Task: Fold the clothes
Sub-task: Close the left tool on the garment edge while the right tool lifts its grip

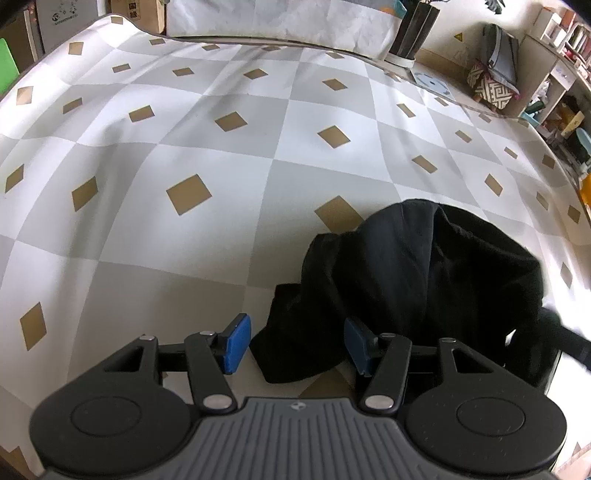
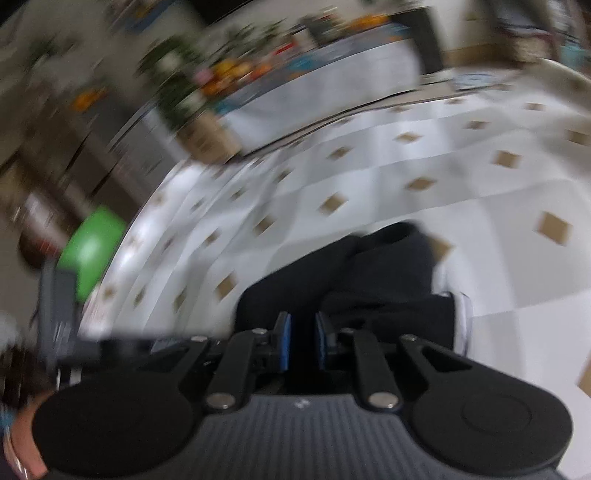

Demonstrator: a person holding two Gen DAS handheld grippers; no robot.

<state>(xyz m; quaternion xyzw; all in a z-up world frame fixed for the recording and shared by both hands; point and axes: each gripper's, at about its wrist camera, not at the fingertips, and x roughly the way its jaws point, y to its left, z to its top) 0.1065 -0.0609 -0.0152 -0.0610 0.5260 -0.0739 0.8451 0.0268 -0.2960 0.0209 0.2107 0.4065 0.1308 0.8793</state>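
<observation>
A black garment lies bunched on the checked tablecloth, humped up toward its right side. My left gripper stands open just above the garment's near left corner. Its left pad is clear of the cloth and its right pad sits over the fabric. The right wrist view is blurred. There my right gripper hangs over the same black garment with only a narrow dark gap between its blue pads. Whether cloth is pinched in that gap I cannot tell.
The tablecloth covers a wide table that stretches far and left of the garment. A dark holder stands at the far edge, a patterned stool beyond it. Shelves line the right side. A green chair stands off the table's left edge.
</observation>
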